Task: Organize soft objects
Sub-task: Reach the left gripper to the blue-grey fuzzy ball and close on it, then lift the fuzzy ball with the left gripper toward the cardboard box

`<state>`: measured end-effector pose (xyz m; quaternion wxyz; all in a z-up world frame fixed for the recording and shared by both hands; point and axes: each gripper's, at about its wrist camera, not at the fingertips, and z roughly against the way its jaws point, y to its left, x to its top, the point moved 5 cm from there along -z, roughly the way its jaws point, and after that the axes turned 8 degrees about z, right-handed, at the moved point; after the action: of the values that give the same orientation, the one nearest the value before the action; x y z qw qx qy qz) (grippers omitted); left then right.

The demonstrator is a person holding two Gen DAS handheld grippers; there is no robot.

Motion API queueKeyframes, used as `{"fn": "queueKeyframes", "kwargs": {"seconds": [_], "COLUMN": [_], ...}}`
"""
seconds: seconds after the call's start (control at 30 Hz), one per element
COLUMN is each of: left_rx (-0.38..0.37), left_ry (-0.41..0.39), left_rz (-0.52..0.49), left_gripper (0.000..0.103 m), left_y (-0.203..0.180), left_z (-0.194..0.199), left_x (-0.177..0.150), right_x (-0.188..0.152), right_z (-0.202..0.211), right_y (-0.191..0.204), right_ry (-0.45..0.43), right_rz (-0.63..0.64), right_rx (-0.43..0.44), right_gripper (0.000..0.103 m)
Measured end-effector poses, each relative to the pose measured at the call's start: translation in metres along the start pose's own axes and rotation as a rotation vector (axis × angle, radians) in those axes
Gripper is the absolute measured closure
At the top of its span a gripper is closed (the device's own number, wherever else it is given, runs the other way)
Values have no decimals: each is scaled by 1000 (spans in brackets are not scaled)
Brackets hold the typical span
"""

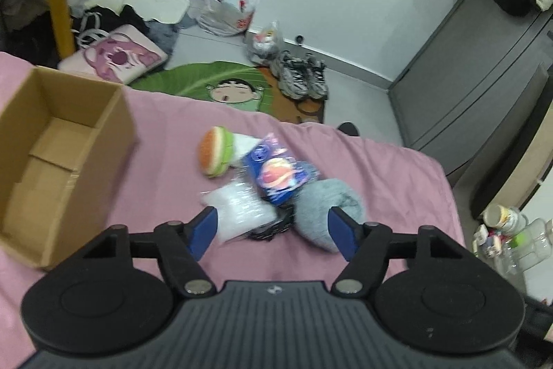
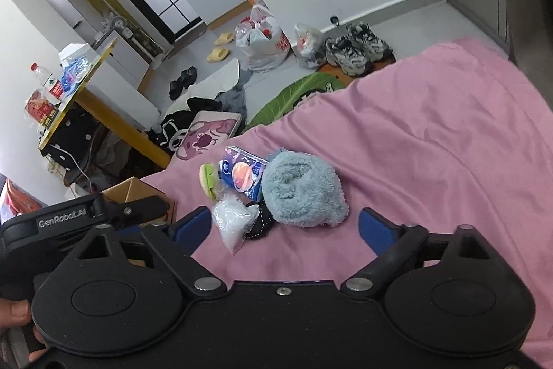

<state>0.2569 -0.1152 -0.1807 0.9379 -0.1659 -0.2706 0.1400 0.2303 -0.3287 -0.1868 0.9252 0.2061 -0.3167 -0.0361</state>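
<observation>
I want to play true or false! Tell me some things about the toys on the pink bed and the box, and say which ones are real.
1. The cardboard box has toys in it. False: it holds nothing yet.
2. The burger plush lies on the pink bedcover. True.
3. The left gripper is squeezing the fluffy blue item. False: its jaws are wide open and hold nothing.
4. The blue packet sits between the burger plush and the fluffy blue item. True.
5. The right gripper is open. True.
6. The soft things are spread all over the bed. False: they lie in one small heap.
</observation>
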Motion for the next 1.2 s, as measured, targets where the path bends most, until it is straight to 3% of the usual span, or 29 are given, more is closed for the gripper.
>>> {"fn": "queueKeyframes", "kwargs": {"seconds": [0.2, 0.27, 0.4, 0.47, 0.63, 0.73, 0.8, 0.87, 1.2], "left_rx": [-57, -59, -58, -61, -69, -39, -16, -7, -99], "left_ry": [74, 98, 180, 213, 289, 273, 267, 275, 241], "left_rz": [17, 40, 57, 72, 120, 122, 140, 168, 144], "left_gripper": [55, 59, 69, 70, 72, 79, 82, 84, 93], "left_y": [-16, -19, -23, -26, -29, -28, -24, -21, -21], "left_z": [-38, -49, -78, -88, -113, -124, -132, -135, -95], "left_x": [1, 1, 2, 2, -1, -4, -5, -6, -6], "right_x": [9, 10, 12, 12, 14, 12, 10, 9, 5], "right_z": [-22, -32, -51, -57, -78, -97, -105, -106, -66], "right_y": [-20, -26, -34, -35, -40, -46, -49, -48, -27], "right_ry": [13, 37, 80, 99, 126, 159, 177, 176, 105], "right_rz": [-67, -89, -151, -167, -206, -264, -285, -305, -287], "right_rx": [-24, -31, -15, -17, 13, 50, 38, 29, -5], "right_gripper": [33, 44, 55, 61, 63, 70, 80, 83, 88]}}
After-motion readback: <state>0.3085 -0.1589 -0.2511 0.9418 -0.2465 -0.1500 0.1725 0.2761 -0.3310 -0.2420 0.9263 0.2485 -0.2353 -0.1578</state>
